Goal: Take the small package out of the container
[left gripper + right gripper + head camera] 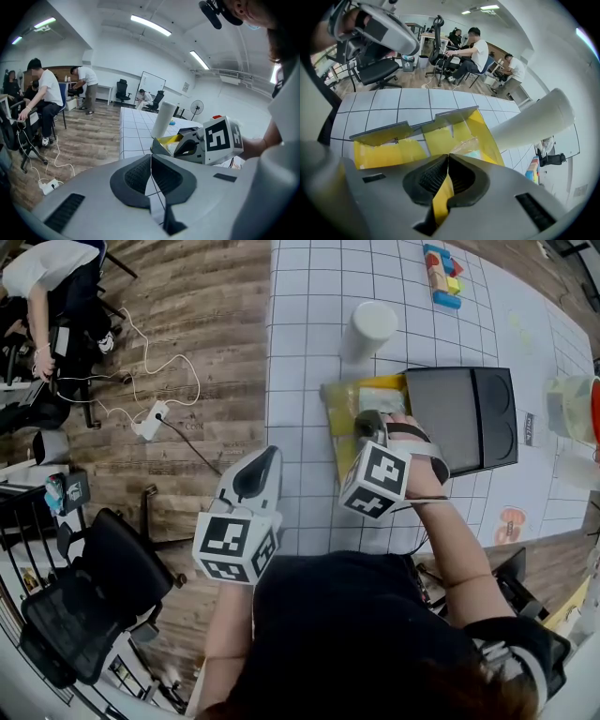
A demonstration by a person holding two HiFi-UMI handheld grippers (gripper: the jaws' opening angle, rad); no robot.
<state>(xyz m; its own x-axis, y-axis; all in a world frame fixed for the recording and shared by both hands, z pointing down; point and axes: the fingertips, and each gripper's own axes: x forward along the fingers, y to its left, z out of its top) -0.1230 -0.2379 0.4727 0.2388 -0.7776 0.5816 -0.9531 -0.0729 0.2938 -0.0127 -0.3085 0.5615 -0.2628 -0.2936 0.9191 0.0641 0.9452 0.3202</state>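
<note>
A yellow open-topped container (342, 401) with grey flaps stands on the white gridded table (305, 324). My right gripper (368, 420) reaches down into it. In the right gripper view the jaws are together (447, 157). Their tips meet on the near edge of a small clear-wrapped package (466, 146) that lies inside the yellow container (379, 154). My left gripper (273, 455) hovers at the table's left edge, short of the container, shut with nothing in it. In the left gripper view its tips (151, 157) point toward the container (168, 139) and the right gripper's marker cube.
A tall white cylinder (367, 329) stands just behind the container. A black box (464, 418) sits against its right side. Coloured blocks (442, 276) lie at the far end and a clear cup (572, 409) at the right. A black office chair (103, 596) stands left on the wooden floor.
</note>
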